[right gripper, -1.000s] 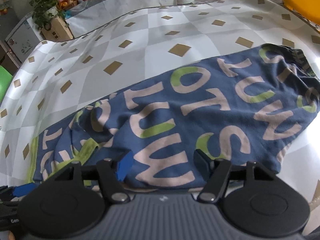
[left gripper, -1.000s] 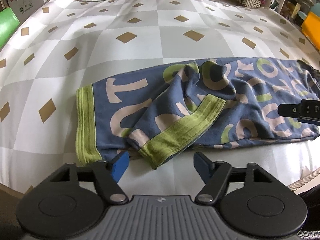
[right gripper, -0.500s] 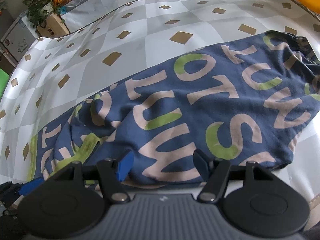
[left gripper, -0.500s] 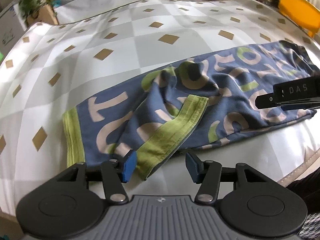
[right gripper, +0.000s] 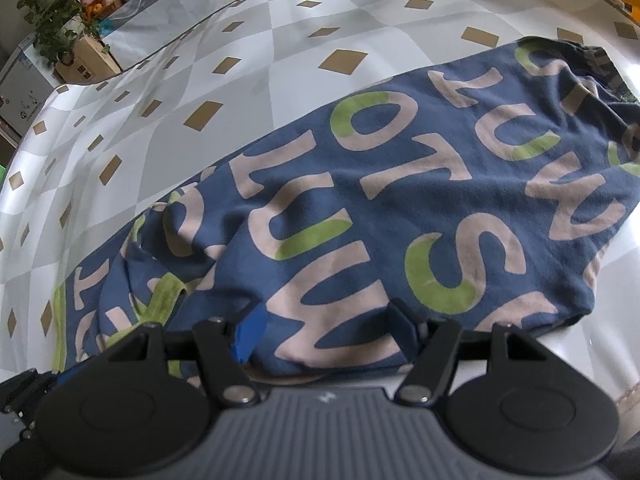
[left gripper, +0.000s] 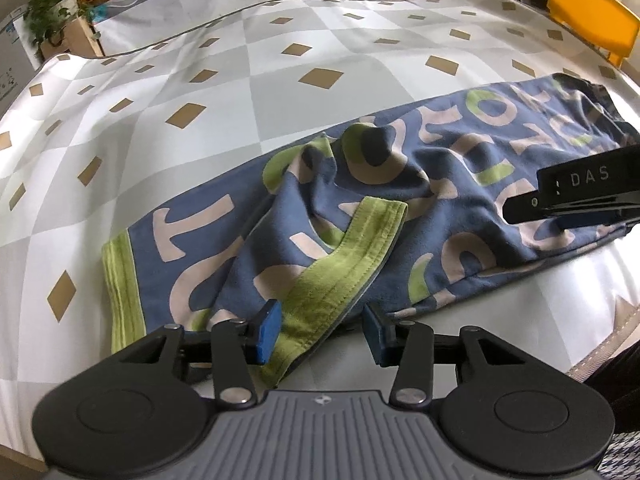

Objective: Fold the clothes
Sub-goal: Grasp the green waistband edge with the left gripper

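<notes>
You can read "DAS" in pale letters on the right gripper (left gripper: 576, 196); the garment (right gripper: 400, 208) bears big scattered letters: T, O, U, S, W.

A blue garment (left gripper: 400, 208) printed with big pink and green letters lay stretched lengthwise, half folded and rumpled, on the checked surface (left gripper: 248, 80). One green cuff (left gripper: 332, 280) was flipped back over the garment's near edge; another green band (left gripper: 120, 292) lay flat at the garment's left end.
</notes>
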`<action>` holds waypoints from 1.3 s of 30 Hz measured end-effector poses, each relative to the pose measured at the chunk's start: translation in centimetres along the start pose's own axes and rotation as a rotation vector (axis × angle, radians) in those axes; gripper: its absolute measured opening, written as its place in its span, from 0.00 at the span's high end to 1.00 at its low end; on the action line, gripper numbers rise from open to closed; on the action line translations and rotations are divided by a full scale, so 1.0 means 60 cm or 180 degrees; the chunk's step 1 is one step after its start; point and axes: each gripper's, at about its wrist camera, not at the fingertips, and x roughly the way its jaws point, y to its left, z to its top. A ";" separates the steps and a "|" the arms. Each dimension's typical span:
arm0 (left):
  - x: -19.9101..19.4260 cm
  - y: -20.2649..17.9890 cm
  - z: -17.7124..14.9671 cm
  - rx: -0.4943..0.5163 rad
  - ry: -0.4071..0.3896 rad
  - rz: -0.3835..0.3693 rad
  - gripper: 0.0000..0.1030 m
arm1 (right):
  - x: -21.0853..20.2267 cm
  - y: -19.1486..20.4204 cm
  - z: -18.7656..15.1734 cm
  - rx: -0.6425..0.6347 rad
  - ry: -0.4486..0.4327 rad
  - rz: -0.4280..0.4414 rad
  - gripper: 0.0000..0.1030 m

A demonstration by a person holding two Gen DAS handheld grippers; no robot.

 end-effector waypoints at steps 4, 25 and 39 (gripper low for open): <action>0.008 -0.001 0.001 0.0009 0.0022 0.0021 0.58 | 0.003 0.007 -0.001 -0.0051 -0.0006 -0.0031 0.33; -0.018 0.023 0.007 -0.0257 -0.0282 0.0258 0.67 | 0.009 0.018 -0.003 -0.0179 -0.0037 -0.0083 0.28; 0.007 -0.009 0.004 0.0072 -0.0149 0.0271 0.76 | 0.011 0.025 -0.007 -0.0293 -0.0056 -0.0128 0.26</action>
